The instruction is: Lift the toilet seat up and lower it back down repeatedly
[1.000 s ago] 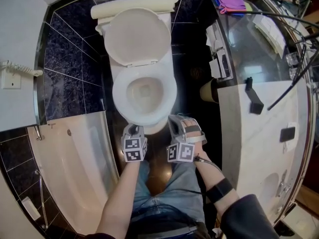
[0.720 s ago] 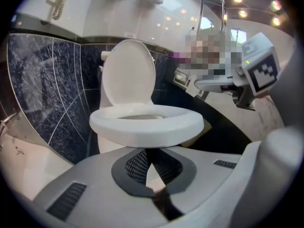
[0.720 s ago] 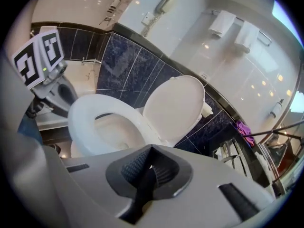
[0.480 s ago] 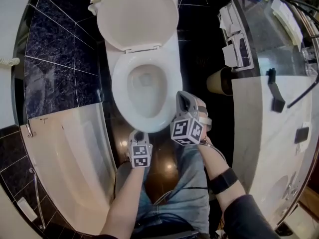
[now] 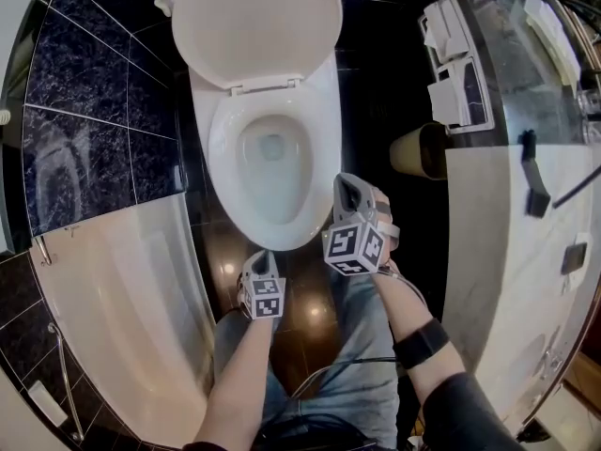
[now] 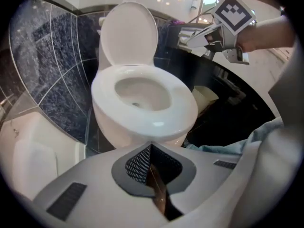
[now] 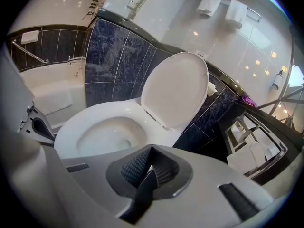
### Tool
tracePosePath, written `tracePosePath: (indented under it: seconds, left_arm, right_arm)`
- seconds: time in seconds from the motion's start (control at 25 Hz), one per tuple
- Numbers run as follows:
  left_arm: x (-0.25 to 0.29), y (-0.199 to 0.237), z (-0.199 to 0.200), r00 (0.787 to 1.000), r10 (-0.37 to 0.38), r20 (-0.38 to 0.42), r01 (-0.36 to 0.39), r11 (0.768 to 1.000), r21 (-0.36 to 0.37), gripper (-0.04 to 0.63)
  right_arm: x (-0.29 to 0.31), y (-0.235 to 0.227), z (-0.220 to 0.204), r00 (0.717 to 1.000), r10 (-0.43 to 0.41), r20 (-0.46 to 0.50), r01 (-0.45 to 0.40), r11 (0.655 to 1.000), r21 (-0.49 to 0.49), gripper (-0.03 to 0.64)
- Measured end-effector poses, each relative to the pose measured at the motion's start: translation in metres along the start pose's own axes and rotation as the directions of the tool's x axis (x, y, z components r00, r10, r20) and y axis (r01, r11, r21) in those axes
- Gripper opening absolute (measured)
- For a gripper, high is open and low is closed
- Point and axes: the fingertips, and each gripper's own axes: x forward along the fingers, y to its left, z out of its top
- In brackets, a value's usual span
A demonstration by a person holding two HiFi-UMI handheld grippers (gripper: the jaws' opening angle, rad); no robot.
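Note:
The white toilet [image 5: 272, 158] stands in the middle, its lid [image 5: 255, 22] raised against the tank. The ring round the bowl [image 6: 142, 103] lies flat; I cannot tell seat from rim. My left gripper [image 5: 260, 257] hangs shut just in front of the bowl's front edge, apart from it, with nothing between its jaws [image 6: 151, 147]. My right gripper [image 5: 348, 186] is shut and empty beside the bowl's right front, tipped down toward the rim [image 7: 152, 148]. It also shows at the upper right of the left gripper view [image 6: 202, 37].
A white bathtub [image 5: 113, 289] fills the left side. A tan bin [image 5: 420, 150] and a wall paper holder [image 5: 455, 64] sit right of the toilet, with a marble counter [image 5: 498, 252] beyond. The person's jeans-clad legs [image 5: 362, 346] stand on the dark glossy floor [image 5: 305, 318].
Both grippers have sunk. The left has drawn back from the bowl's front edge toward the legs; the right has rolled and sits beside the rim. The head view has shifted closer to the toilet.

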Motion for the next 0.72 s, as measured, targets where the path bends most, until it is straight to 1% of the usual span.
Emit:
tracePosePath:
  seconds: [0.04,0.12,0.36,0.52,0.72]
  left_arm:
    - [-0.002,0.001,-0.003,1.000,0.004,0.003,-0.004,1.000,-0.004,0.000]
    - [-0.008,0.004,0.007,1.000,0.005,0.025,-0.005,1.000,0.012,0.000]
    - [-0.037,0.020,0.067,0.993,0.027,0.115,-0.028,1.000,0.009,0.000]
    - [-0.086,0.029,0.130,0.982,0.044,0.182,-0.051,0.998,0.033,0.000]
    - [-0.176,0.024,0.206,0.966,0.049,0.256,-0.061,0.997,0.041,0.000]
  right_arm:
    - [0.000,-0.001,0.000,1.000,0.000,-0.002,0.000,1.000,0.005,0.017]
    - [0.002,-0.004,0.002,1.000,-0.001,-0.005,0.001,1.000,0.012,0.017]
    - [-0.007,-0.016,0.028,1.000,-0.006,-0.002,0.006,0.999,0.053,0.017]
    - [-0.033,-0.028,0.055,1.000,0.016,0.014,-0.017,0.993,0.117,0.017]
    - [-0.101,-0.061,0.102,0.998,0.025,0.049,-0.035,0.973,0.227,0.017]
